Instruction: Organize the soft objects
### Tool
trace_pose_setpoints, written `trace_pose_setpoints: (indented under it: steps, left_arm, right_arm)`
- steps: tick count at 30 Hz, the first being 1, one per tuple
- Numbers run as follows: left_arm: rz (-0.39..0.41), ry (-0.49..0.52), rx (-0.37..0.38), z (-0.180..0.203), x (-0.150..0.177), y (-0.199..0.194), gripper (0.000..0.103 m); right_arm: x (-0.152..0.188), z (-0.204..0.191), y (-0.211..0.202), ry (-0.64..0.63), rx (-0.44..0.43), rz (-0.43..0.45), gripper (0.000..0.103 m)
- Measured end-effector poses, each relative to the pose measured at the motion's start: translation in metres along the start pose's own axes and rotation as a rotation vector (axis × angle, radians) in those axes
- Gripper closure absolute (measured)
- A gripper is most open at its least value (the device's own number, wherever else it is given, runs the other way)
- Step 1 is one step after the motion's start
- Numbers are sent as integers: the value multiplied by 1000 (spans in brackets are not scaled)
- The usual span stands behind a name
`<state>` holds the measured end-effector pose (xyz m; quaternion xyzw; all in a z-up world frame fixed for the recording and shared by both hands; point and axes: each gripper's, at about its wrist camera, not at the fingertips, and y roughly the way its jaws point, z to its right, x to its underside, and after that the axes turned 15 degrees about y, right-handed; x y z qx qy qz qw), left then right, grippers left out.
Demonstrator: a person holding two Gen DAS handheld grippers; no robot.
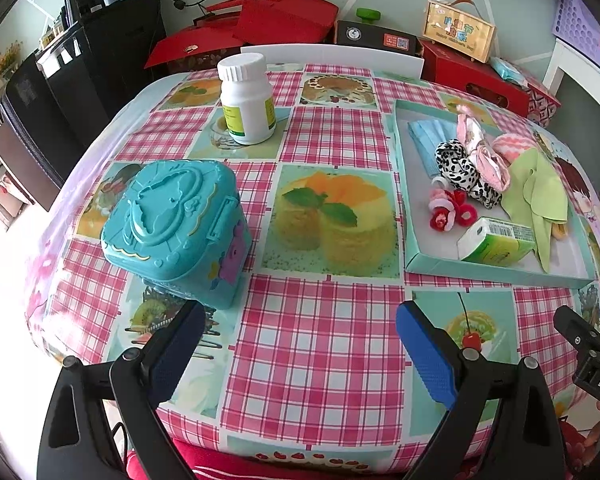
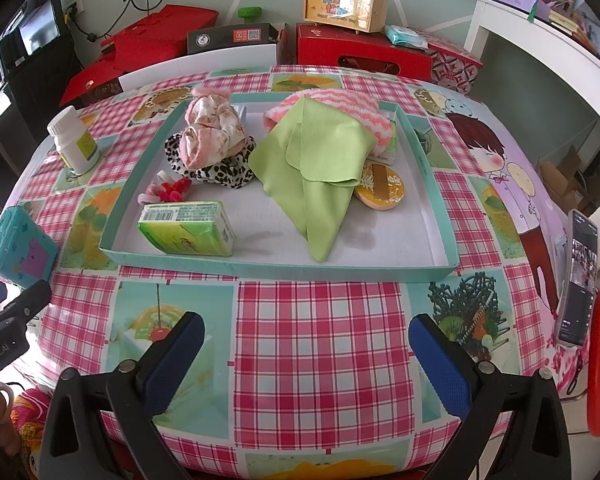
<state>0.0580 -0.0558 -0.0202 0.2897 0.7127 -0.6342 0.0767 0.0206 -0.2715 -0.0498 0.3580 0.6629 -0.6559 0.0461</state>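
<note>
Green cloth (image 2: 320, 160) lies in tray (image 2: 276, 266), beyond both open jaws.

Glossy tablecloth (image 2: 316, 320) (matt green cloth (image 2: 316, 160))

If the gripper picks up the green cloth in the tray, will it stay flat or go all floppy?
Probably floppy: the green cloth lies in soft folds in the tray and would likely hang down. It looks thin, so likely light. One edge drapes over the round yellow tin, so lifting may nudge it.
</note>
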Motion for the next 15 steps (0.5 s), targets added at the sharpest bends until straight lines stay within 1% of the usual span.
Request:
trace_pose_setpoints:
  steps: [15]
  left_arm:
    - [6, -3, -8, 0, 0, -3, 7]
  right_arm:
    - [0, 0, 1, 2, -1, -2, 0]
